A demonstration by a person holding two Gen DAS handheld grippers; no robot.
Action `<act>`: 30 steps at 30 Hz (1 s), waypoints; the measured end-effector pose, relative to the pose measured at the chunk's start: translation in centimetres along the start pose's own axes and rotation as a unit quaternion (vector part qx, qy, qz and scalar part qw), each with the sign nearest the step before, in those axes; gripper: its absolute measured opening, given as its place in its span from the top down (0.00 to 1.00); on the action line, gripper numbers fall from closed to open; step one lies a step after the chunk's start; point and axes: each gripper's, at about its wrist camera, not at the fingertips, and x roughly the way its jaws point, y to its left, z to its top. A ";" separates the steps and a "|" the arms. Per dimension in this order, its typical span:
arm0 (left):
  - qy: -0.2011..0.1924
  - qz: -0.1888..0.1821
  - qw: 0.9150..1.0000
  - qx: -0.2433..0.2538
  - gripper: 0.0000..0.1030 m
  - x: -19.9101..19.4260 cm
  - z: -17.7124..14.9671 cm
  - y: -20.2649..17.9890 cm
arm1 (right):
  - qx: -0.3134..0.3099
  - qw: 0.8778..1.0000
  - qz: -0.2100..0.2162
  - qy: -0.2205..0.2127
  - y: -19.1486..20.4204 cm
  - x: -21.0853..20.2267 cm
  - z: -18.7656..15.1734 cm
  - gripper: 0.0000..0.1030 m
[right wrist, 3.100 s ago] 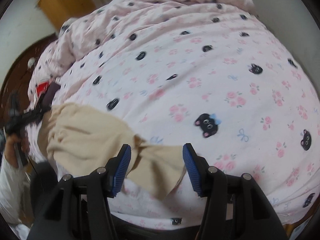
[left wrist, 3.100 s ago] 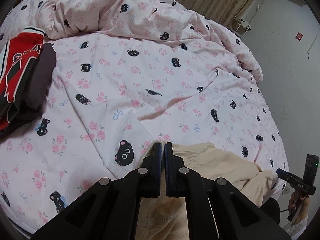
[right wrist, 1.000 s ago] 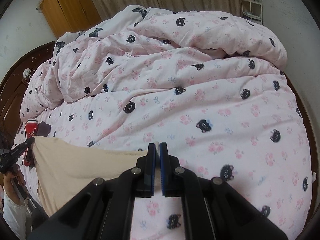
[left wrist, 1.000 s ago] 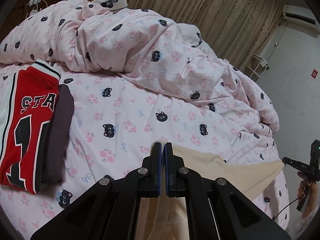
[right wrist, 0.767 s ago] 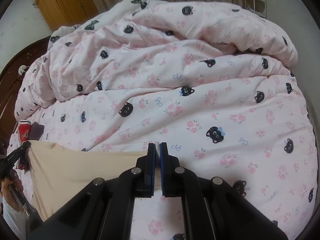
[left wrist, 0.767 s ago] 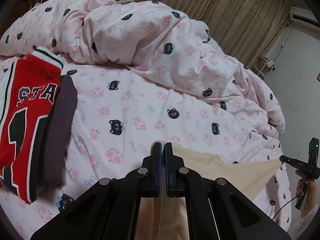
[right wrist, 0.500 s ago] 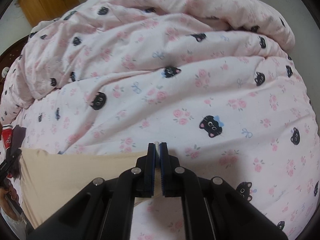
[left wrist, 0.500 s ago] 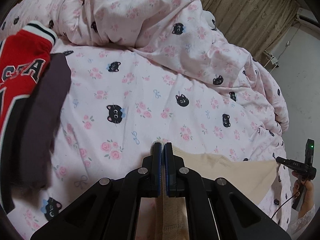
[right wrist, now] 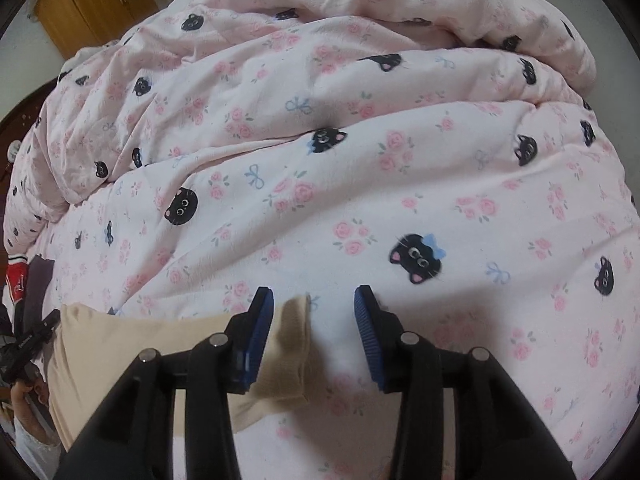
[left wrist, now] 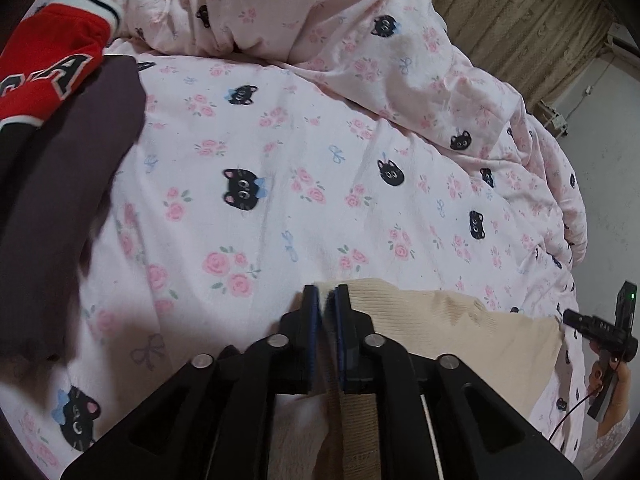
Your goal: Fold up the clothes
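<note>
A cream knit garment [left wrist: 460, 320] lies spread across the near edge of the pink bed, stretched between my two grippers. My left gripper [left wrist: 326, 300] sits low over its ribbed corner; its jaws are opening, a narrow gap shows, and the cloth edge is still between them. My right gripper [right wrist: 314, 308] is opening too, its blue pads [right wrist: 262, 320] well apart. The other corner of the cream garment [right wrist: 292, 328] lies loose on the duvet between them, close to the left pad. Each gripper shows at the other view's edge: the right gripper [left wrist: 600, 332] and the left gripper [right wrist: 28, 344].
A pink duvet [left wrist: 320, 140] printed with cat faces and roses covers the bed, bunched into a ridge [right wrist: 320, 40] at the back. A red jersey [left wrist: 48, 60] and a dark garment [left wrist: 60, 200] lie at the left. Curtains [left wrist: 520, 20] and a wooden wardrobe [right wrist: 92, 4] stand behind.
Both grippers came down to the bed with the cream garment stretched between them. The right jaws have sprung wide and dropped their corner; the left jaws have parted slightly.
</note>
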 end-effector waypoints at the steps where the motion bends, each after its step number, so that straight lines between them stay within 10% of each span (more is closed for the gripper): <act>1: -0.007 0.004 1.000 -0.003 0.79 -0.3 -0.1 0.3 | 0.003 1.000 0.003 0.001 -0.4 -0.2 -0.3 0.58; 8: -0.062 -0.004 0.998 -0.023 0.69 -4.6 -0.7 2.6 | -0.006 0.999 0.042 0.012 -2.2 -1.3 -3.8 0.58; 30: -0.069 -0.146 0.987 0.023 0.59 -7.0 -9.6 3.4 | -0.043 0.995 0.080 -0.032 -0.3 0.1 -7.7 0.70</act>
